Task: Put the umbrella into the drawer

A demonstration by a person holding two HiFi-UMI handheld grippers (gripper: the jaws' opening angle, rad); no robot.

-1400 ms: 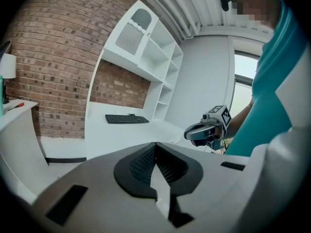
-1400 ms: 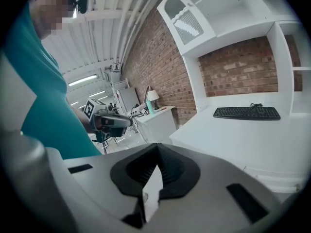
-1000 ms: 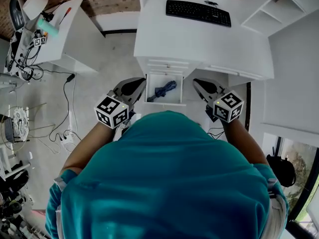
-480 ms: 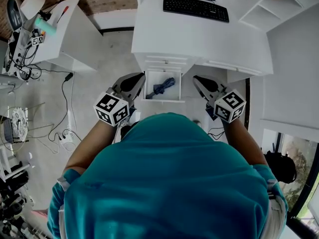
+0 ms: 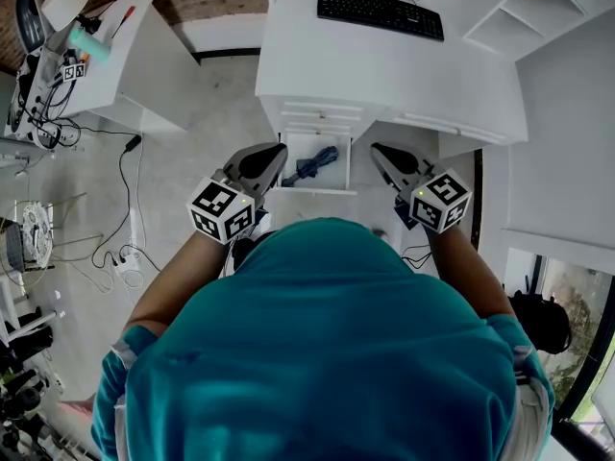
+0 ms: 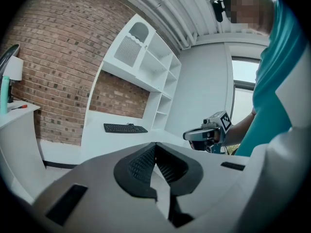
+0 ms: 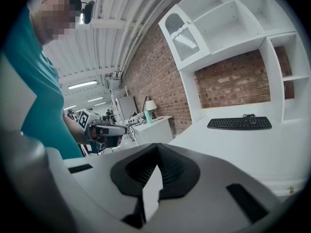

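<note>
In the head view, a folded blue umbrella (image 5: 313, 163) lies inside the open white drawer (image 5: 291, 173) under the desk (image 5: 384, 70). My left gripper (image 5: 278, 152) hovers at the drawer's left side and my right gripper (image 5: 376, 149) to its right; both sit apart from the umbrella. The left gripper (image 6: 155, 147) is shut and empty in its own view, and the right gripper (image 6: 204, 135) shows beyond it. In the right gripper view, the right gripper (image 7: 157, 149) is likewise shut on nothing, and the left gripper (image 7: 104, 129) shows at the left.
A black keyboard (image 5: 381, 13) lies on the desk. White shelves (image 5: 524, 17) stand at the right. A white side table (image 5: 125, 65) with clutter stands at the left, and cables and a power strip (image 5: 125, 257) lie on the floor. The person's teal shirt (image 5: 327, 353) fills the lower picture.
The head view has shifted slightly. Both grippers stay shut beside the drawer, and the umbrella lies in the same place.
</note>
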